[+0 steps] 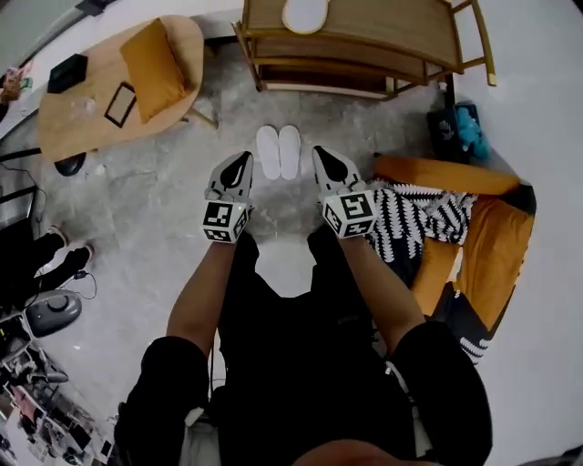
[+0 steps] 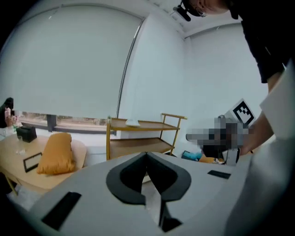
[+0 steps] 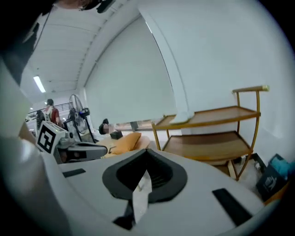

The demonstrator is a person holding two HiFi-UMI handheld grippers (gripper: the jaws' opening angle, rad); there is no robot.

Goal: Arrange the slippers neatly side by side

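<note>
Slippers (image 1: 278,152) are lying side by side, touching, toes toward the wooden shelf unit (image 1: 355,55), on the floor (image 1: 164,209). I am holding the left gripper (image 1: 240,166) and right gripper (image 1: 325,160) raised, one flanking each side of the pair, both with jaws pressed together on nothing. Judged risk: a closed tip dropping low could be nudging a slipper askew and undoing the alignment.

Far off, the wooden shelf (image 1: 351,45) runs off the head view's top edge; the white object (image 1: 304,14) on it is cut there too, its kind unclear. A bystander's legs (image 1: 50,259) are cropped at the left edge. The left gripper (image 2: 146,154) and right gripper (image 3: 147,152) block the slippers (image 1: 278,152) from their own views.
</note>
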